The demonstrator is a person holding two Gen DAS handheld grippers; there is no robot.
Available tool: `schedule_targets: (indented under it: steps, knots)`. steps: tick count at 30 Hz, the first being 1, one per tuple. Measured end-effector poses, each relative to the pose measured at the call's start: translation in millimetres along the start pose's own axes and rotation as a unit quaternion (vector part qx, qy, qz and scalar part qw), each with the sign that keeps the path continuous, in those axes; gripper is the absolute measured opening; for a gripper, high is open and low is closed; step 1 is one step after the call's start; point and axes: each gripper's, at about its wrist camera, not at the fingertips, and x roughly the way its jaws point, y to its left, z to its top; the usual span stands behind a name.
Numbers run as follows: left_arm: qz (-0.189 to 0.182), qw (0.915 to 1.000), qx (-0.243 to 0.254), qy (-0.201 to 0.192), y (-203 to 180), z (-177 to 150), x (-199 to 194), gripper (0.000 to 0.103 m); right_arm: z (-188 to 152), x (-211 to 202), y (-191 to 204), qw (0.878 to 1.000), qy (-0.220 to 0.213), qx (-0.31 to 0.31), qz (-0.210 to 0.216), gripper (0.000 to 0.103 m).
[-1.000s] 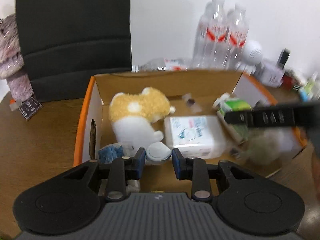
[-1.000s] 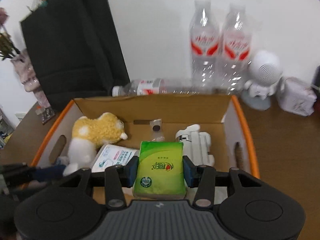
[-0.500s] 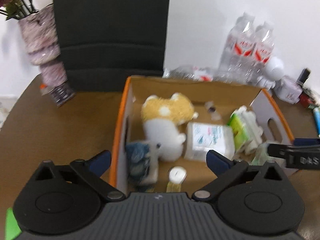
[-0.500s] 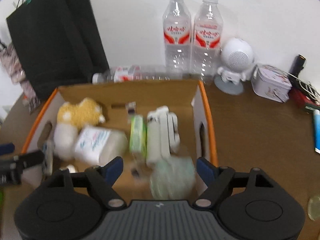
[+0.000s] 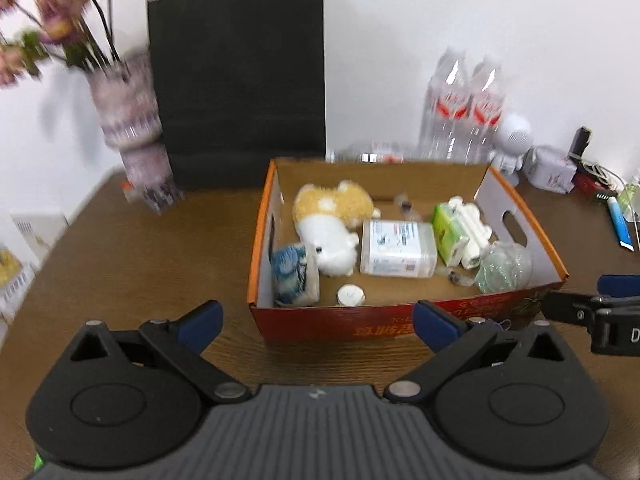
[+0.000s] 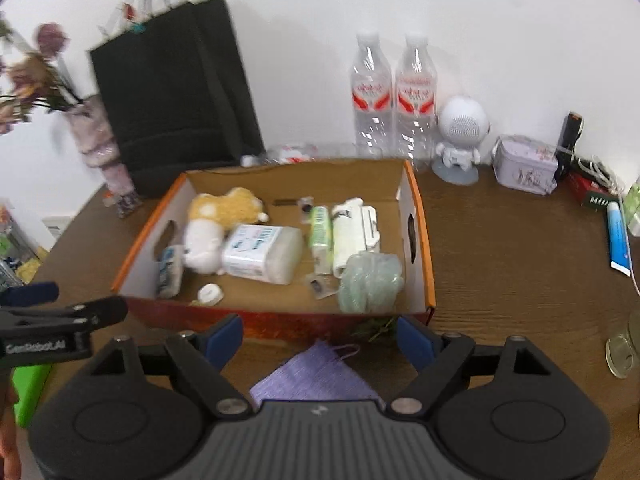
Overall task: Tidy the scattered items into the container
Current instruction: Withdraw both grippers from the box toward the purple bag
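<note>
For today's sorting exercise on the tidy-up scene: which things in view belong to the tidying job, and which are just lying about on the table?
Part of the job:
cardboard box
plush toy
wet wipes pack
green tissue pack
purple pouch, not boxed yet
left gripper and right gripper, both open

Just lying about:
water bottles
black paper bag
astronaut speaker
flower vase
tin box

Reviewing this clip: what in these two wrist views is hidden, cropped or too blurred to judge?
- Lilac woven cloth pouch, right wrist view: near end hidden behind the gripper body.
- Bright green object, right wrist view: cut by the left edge and covered by the left gripper; identity unclear.
- Small clear packets in the orange-rimmed cardboard box, left wrist view: too small and blurred to identify.
- Printing on the box's red front, left wrist view: unreadable.
</note>
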Motion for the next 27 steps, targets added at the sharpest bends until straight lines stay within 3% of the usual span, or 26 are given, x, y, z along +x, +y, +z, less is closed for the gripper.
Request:
schedule_targets:
  steps: [3, 5, 7, 12, 19, 23, 27]
  knots:
    - [0.005, 0.997, -0.001, -0.077, -8, -39, -34, 0.103, -37, -26, 7, 0.998, -0.058, -0.002, -0.022, 0.092]
    - [-0.013, 0.995, -0.002, -0.099, -11, -71, -46, 0.103, -76, -41, 8, 0.995, -0.099, -0.001, -0.017, 0.098]
    - [-0.033, 0.9947, -0.012, -0.096, -13, -112, -51, 0.103, -114, -46, 9, 0.993, -0.118, 0.0, -0.01, 0.1]
    - [-0.054, 0.9965, -0.045, -0.045, -11, -180, -45, 0.103, -184, -40, 15, 0.994, -0.103, -0.026, -0.02, 0.1]
    - [-0.049, 0.9973, -0.053, -0.008, -5, -196, -30, 0.103, -213, -32, 16, 0.996, -0.085, -0.037, -0.022, 0.1]
    - [-0.051, 0.9974, -0.05, -0.007, -6, -197, -28, 0.103, -220, -20, 16, 0.998, -0.055, -0.032, -0.029, 0.1]
    - [-0.049, 0.9982, -0.035, -0.003, -11, -199, -27, 0.103, -221, -19, 13, 0.998, -0.054, -0.026, -0.029, 0.102]
